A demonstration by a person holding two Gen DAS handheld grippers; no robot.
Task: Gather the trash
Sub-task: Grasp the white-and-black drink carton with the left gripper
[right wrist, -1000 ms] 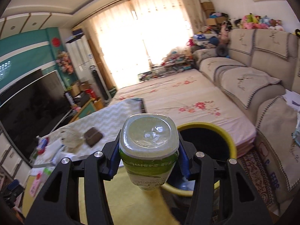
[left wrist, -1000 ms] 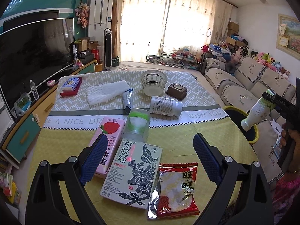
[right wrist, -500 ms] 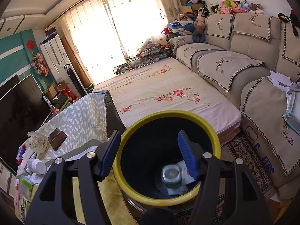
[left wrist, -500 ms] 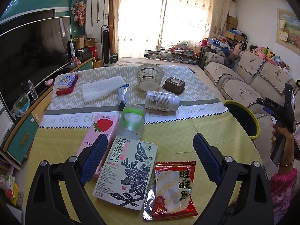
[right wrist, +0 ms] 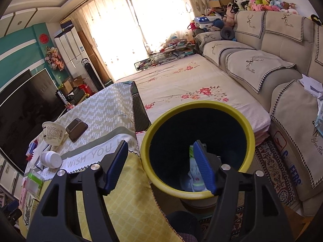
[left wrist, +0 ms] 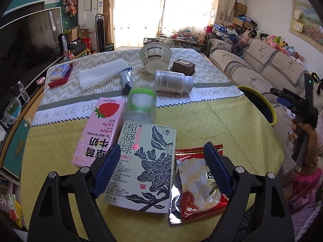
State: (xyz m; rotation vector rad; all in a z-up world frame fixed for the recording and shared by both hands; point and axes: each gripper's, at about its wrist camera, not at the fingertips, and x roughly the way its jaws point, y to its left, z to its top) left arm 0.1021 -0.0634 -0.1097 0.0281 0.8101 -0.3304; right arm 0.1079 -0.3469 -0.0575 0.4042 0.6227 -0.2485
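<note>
My left gripper is open and empty, hovering low over a green-and-white tea carton lying flat on the table. A pink strawberry milk carton lies to its left, a red snack wrapper to its right, and a clear bottle with a green band behind it. My right gripper is open and empty above the near rim of the yellow-rimmed bin, which holds a green-and-white bottle. The bin also shows in the left wrist view.
Farther back on the table lie a white pill bottle, an overturned white tub, a brown box, a white cloth and a tube. A sofa stands right of the bin, a TV at left.
My right gripper opened and let go of the green-and-white bottle, which now lies in the bin; it then drew back toward the table. My left gripper moved lower over the tea carton.
</note>
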